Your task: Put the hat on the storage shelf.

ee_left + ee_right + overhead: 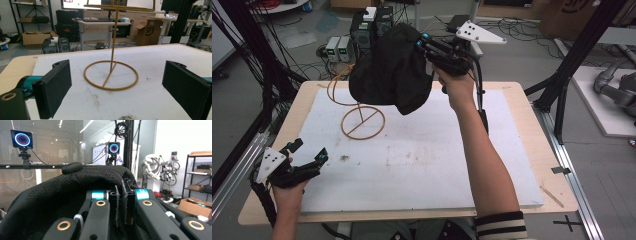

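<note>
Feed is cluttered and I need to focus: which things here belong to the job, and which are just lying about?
In the job:
black knitted fabric hat, gripped in the right claw
tan wire hat stand with ring base
left claw, open and holding nothing
white foam mat on the table

Lying about:
grey boxes and cables on the floor
cardboard boxes

Lighting: even, moderately bright indoor light from above. Shadows: soft and faint on the white mat (pixel 422 160). Glare: ceiling strip lights (pixel 85 126) and a pale wall (pixel 182 137) wash out in the right gripper view. Sharpness: all pictures soft; black cloth (pixel 389 70) lacks detail.
</note>
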A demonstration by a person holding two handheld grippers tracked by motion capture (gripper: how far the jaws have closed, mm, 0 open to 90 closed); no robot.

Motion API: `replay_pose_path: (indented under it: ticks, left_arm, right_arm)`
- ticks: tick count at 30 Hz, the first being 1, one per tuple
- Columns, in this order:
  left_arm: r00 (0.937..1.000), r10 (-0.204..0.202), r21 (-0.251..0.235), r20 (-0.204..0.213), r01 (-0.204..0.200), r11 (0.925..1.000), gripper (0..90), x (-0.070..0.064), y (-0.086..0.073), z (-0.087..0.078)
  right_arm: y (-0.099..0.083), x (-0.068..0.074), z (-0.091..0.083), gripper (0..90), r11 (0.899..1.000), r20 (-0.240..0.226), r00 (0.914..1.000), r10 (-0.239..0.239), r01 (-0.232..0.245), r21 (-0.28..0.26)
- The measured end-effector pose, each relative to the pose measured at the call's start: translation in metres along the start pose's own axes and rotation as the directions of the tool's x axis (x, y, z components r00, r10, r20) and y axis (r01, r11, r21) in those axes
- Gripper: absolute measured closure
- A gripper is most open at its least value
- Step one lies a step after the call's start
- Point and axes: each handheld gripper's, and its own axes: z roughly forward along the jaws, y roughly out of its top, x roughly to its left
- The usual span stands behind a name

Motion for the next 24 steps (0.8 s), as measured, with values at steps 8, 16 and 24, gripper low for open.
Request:
replay_pose_path:
  ticks: [8,16,24]
  left_arm:
    - [1.0,-0.003,-0.003,-0.001,0.003,1.0,9.1,0.001,0.0,-0.002]
    - [1.0,-0.008,-0.007,-0.003,0.008,0.9999,9.1,0.002,0.0,-0.004]
    - [0.9999,-0.014,-0.011,-0.004,0.014,0.9998,9.0,0.002,0.0,-0.006]
  right_arm:
    - [0.002,0.003,0.03,87.3,1.0,-0.001,1.0,-0.001,0.001,-0.004]
    - [0.001,0.005,0.053,87.2,1.0,-0.001,1.0,0.006,-0.006,-0.005]
    - [-0.008,0.004,0.075,87.1,1.0,0.016,0.9997,0.017,-0.017,0.002]
